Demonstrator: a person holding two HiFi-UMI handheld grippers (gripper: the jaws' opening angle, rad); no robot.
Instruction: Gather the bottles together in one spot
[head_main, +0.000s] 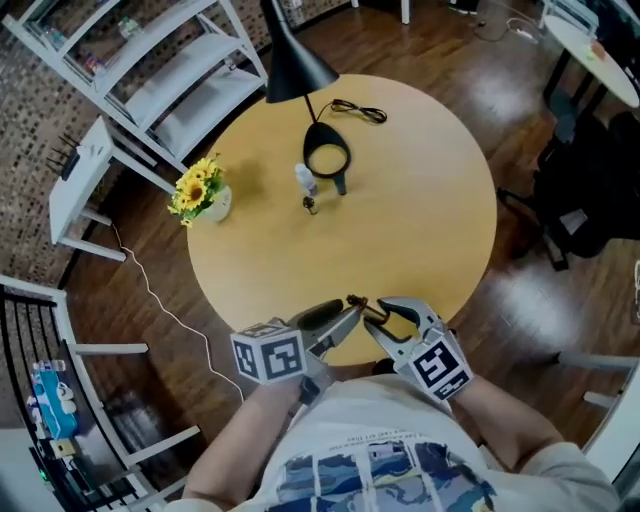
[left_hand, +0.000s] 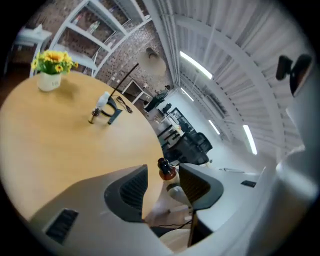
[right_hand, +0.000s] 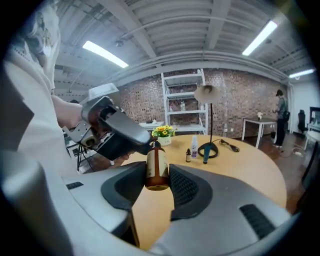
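A brown labelled bottle (right_hand: 157, 165) hangs upright between my right gripper's (right_hand: 157, 176) jaws, which are shut on its body. In the head view that bottle (head_main: 358, 303) is above the round yellow table's (head_main: 420, 220) near edge, with my right gripper (head_main: 372, 316) and left gripper (head_main: 348, 312) meeting at it. My left gripper (left_hand: 163, 180) stands open around the bottle's dark cap (left_hand: 165, 166), with a gap beside it. A white bottle (head_main: 305, 178) and a small dark bottle (head_main: 310, 205) stand together by the lamp base.
A black lamp's ring base (head_main: 328, 158) and its cable (head_main: 360, 110) sit at the table's far middle. A pot of sunflowers (head_main: 205, 195) stands at the left edge. White shelving (head_main: 170, 60) is beyond the table; a person (right_hand: 282, 112) stands far off.
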